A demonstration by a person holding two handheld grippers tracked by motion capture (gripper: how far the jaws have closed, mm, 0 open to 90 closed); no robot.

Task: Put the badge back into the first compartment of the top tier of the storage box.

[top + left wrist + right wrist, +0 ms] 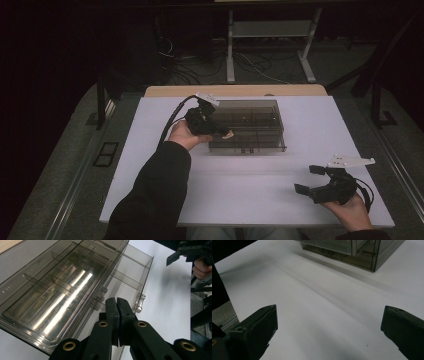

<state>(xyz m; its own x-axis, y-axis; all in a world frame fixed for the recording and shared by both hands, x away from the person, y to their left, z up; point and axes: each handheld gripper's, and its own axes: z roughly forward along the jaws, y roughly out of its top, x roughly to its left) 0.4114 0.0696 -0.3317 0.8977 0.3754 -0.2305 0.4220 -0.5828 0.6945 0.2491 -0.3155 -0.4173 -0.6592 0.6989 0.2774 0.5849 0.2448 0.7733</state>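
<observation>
A: At the near-left corner of the organizer box [247, 125], left claw [117, 301] is clenched, tips pressed together. Can't tell if anything thin is pinched between them. Looks like it's working the front edge by the latches.

B: Right claw [311, 180]?

A: Released, jaws wide apart, hovering over bare counter [240, 195], well apart from the box on its near-right side.

B: Advice for the step?

A: My read: the lid needs lifting or pressing at a latch tab [140, 302]. Keep the left tips square on the edge; the plastic looks slick. Bring the right claw in to brace the box's right end so it doesn't slide.

B: Box itself?

A: Smoky clear plastic, rectangular, internal dividers forming compartments, apparently empty. Sits flat toward the counter's far side, roughly centred. Rigid, light, likely skids easily.
</observation>
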